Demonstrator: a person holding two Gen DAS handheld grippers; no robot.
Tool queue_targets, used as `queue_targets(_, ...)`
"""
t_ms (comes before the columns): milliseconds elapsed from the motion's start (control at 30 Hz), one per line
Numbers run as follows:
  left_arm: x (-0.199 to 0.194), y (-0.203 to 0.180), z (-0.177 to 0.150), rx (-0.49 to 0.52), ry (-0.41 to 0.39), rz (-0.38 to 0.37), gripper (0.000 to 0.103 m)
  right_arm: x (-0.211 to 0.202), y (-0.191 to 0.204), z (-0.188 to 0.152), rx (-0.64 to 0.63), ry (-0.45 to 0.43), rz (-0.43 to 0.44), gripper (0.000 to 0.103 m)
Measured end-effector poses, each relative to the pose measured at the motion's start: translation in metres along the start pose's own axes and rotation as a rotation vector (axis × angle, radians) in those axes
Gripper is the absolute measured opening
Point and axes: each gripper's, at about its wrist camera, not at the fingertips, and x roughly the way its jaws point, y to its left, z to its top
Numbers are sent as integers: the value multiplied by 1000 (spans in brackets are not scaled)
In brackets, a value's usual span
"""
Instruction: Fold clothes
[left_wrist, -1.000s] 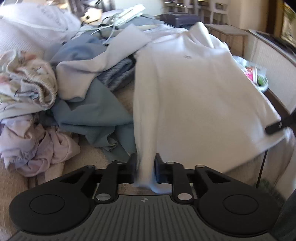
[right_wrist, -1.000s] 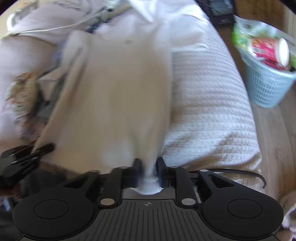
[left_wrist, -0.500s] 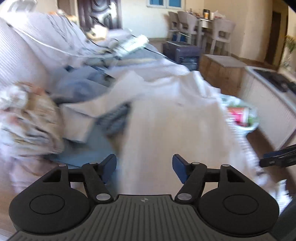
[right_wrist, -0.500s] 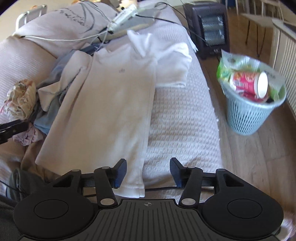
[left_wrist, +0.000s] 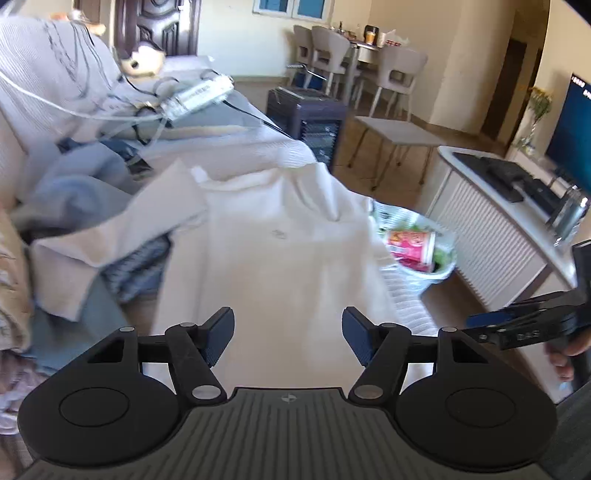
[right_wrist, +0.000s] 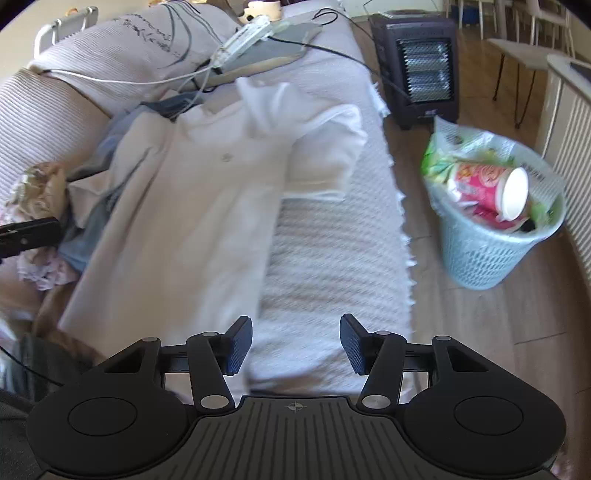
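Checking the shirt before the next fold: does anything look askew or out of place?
Yes. The white shirt lies flat, but its sleeve is bunched and doubled over near the sofa's edge, and its other side overlaps the heap of unfolded clothes.

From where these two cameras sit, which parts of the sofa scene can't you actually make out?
- White shirt: its near hem is hidden behind the left gripper in the left wrist view and blurred in the right wrist view.
- Small logo on the chest: too small and soft to read.
- Pile of clothes: cut off by the left edge, blurred, garments indistinguishable.
- Right gripper: open; only a sliver of it shows at the left wrist view's right edge.
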Motion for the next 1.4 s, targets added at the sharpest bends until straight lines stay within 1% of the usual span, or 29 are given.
queue_targets(33,4,0,2,-9,5,-7,62,1,-3,2,0,5,0,54)
queue_targets(100,12,1,7,-22,12,8,63,6,-11,8,23,16,7,54)
queue_targets(167,20,4,14,-63,15,20,63,9,-18,13,40,33,6,54)
queue_targets(300,35,7,30,-95,19,25,66,12,-23,29,-24,68,-10,54)
queue_targets(367,46,8,39,-96,27,30,68,16,-27,41,-38,89,-30,54)
queue_targets(433,60,7,45,-105,42,27,68,20,-31,55,-40,96,-46,54)
queue_targets(500,77,6,49,-111,55,15,68,25,-33,71,-42,78,-49,54)
queue_targets(567,99,3,51,-104,69,-6,68,33,-37,88,-15,42,-46,54)
queue_targets(600,109,2,52,-105,71,-4,67,37,-40,95,13,17,-45,54)
queue_targets(667,132,-1,55,-110,98,4,66,48,-52,112,80,-13,-12,54)
queue_targets(767,154,-4,63,-123,130,15,66,73,-60,130,112,-12,13,54)
queue_targets(833,161,-6,67,-134,131,14,66,91,-61,136,104,3,13,54)
queue_targets(933,168,-6,71,-143,140,14,66,113,-63,141,150,9,73,54)
queue_targets(1067,176,-7,75,-146,147,23,66,142,-61,148,157,15,88,54)
queue_targets(1100,178,-8,75,-142,145,27,66,144,-59,148,136,7,80,50)
queue_targets(1133,179,-9,74,-135,147,29,66,146,-56,148,115,-1,72,36)
queue_targets(1167,182,-10,73,-128,155,34,66,144,-51,149,77,-10,53,31)
queue_targets(1200,184,-11,72,-122,164,40,66,140,-48,150,49,-14,35,14)
queue_targets(1233,186,-10,71,-116,171,50,66,135,-44,153,17,-17,16,9)
queue_targets(1267,189,-10,70,-110,179,59,66,129,-41,156,-23,-21,-25,9)
queue_targets(1333,192,-8,68,-97,189,87,66,114,-37,163,-114,-34,-141,8)
queue_targets(1367,193,-6,67,-97,191,100,66,105,-39,169,-152,-60,-203,8)
queue_targets(1400,194,-4,67,-96,193,112,66,94,-42,175,-200,-91,-287,8)
